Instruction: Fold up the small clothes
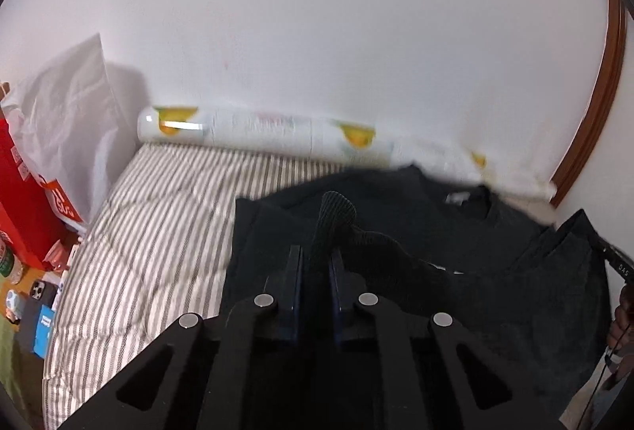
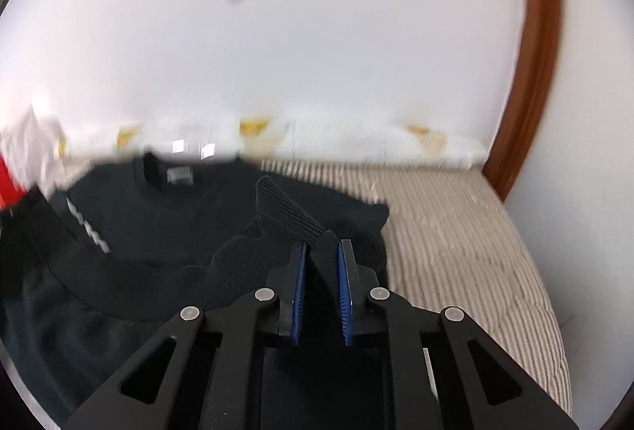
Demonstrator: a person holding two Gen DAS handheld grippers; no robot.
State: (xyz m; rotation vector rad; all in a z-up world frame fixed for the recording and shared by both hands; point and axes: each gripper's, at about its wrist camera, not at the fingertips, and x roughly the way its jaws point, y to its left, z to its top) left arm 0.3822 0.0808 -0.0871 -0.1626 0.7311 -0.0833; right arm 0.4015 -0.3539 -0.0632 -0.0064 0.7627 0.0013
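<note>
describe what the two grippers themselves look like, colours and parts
The left gripper and the right gripper look alike: matte black angular linkage arms with slotted cutouts, round silver pivot pins, and flat jaws faced with ribbed blue pads. No cables or markings show on either.

Left gripper (image 1: 316, 255) and right gripper (image 2: 321, 249), fingers pinched on black fabric (both raised).

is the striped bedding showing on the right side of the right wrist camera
Yes, the striped bedding lies bare to the right of the black shirt there.
</note>
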